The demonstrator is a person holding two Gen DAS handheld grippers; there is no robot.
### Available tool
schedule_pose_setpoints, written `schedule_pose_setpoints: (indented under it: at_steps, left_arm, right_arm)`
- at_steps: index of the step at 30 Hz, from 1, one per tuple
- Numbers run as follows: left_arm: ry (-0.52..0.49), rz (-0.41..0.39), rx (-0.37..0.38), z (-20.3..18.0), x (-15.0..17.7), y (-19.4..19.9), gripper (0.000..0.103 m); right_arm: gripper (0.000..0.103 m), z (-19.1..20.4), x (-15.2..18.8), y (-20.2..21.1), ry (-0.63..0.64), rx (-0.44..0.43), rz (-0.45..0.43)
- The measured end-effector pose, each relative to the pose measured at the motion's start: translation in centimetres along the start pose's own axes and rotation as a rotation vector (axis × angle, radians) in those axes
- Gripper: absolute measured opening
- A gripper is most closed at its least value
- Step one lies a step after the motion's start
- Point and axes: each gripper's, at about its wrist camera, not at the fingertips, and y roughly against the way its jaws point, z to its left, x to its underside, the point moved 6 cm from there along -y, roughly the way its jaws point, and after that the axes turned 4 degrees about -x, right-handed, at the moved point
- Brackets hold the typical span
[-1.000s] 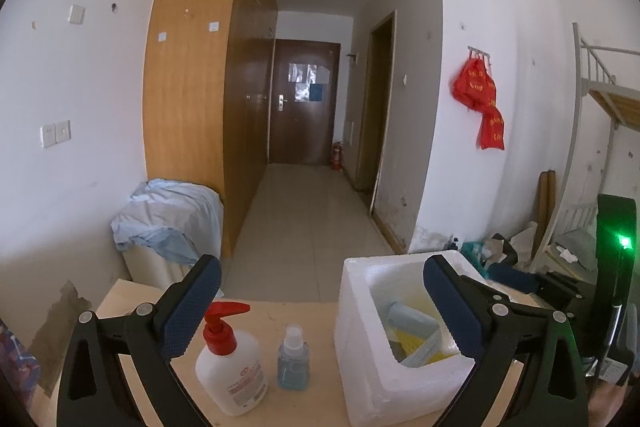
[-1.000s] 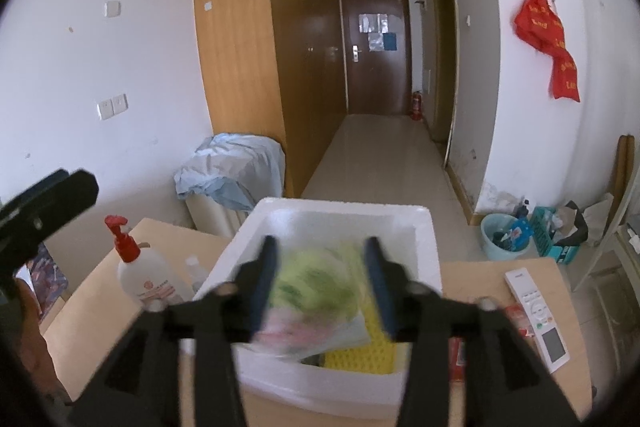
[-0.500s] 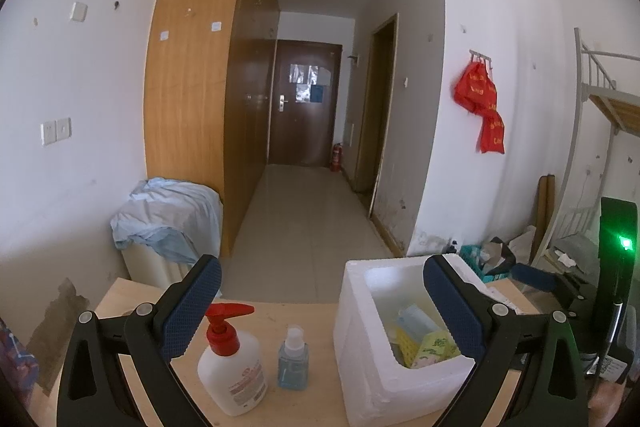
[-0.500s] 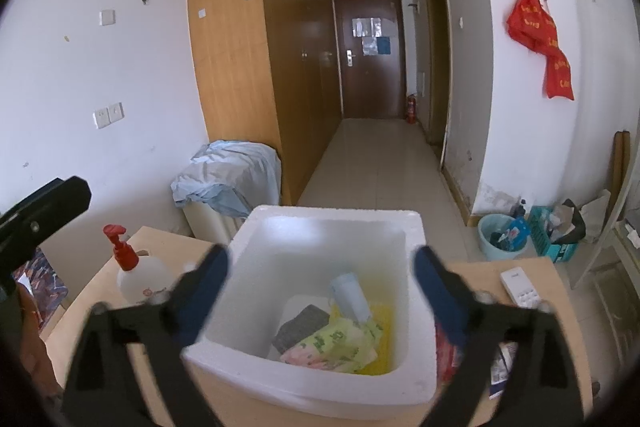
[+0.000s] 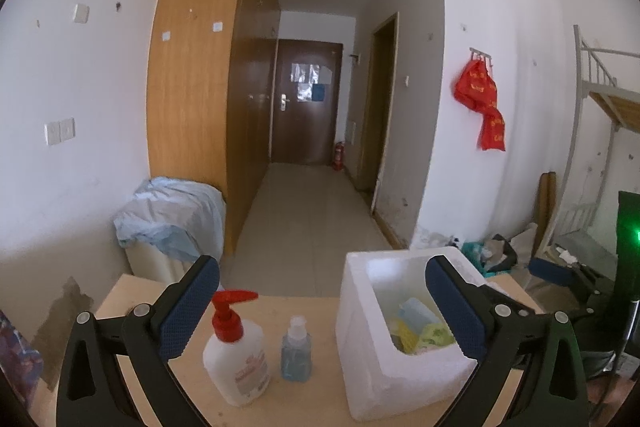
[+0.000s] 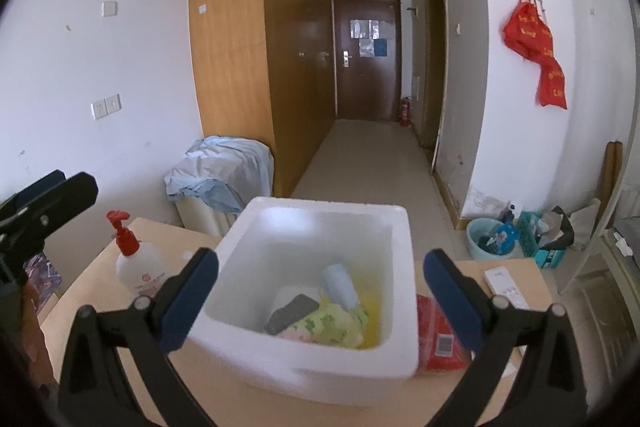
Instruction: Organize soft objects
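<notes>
A white foam box (image 6: 360,363) stands on the wooden table; it also shows in the left wrist view (image 5: 360,311). Inside lie a green-patterned soft pack (image 6: 332,323), a grey sponge (image 6: 290,313), a light blue pack (image 6: 338,281) and a yellow item (image 6: 370,311). My right gripper (image 6: 320,301) is open and empty above the box's near side. My left gripper (image 5: 324,311) is open and empty, above the table to the left of the box. A red packet (image 6: 438,335) lies on the table right of the box.
A white pump bottle with a red top (image 5: 236,351) and a small blue spray bottle (image 5: 295,351) stand left of the box. A white remote (image 6: 504,281) lies at the table's right. A cloth-covered bin (image 5: 172,223) stands beyond the table.
My right gripper opened and let the green-patterned soft pack drop into the foam box, then drew back a little. The left gripper stayed in place.
</notes>
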Motion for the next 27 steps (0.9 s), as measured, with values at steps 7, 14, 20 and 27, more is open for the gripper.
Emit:
schedule_pose_setpoints:
  at_steps: [7, 14, 20, 27]
  left_arm:
    - [-0.036, 0.010, 0.003, -0.3, 1.0, 2.6, 0.103]
    - [-0.052, -0.001, 0.002, -0.6, 1.2, 6.2, 0.103]
    - [-0.043, -0.008, 0.011, -0.6, 1.2, 8.9, 0.103]
    - [-0.026, -0.016, 0.032, -0.3, 1.8, 12.2, 0.103]
  right_arm:
    - [0.103, 0.0, 0.4, 3.1, -0.006, 0.017, -0.024]
    - [0.103, 1.4, 0.7, 6.0, 0.009, 0.013, -0.043]
    - [0.103, 1.9, 0.9, 8.0, 0.011, 0.015, -0.063]
    - [0.103, 2.6, 1.8, 10.2, 0.007, 0.005, -0.082]
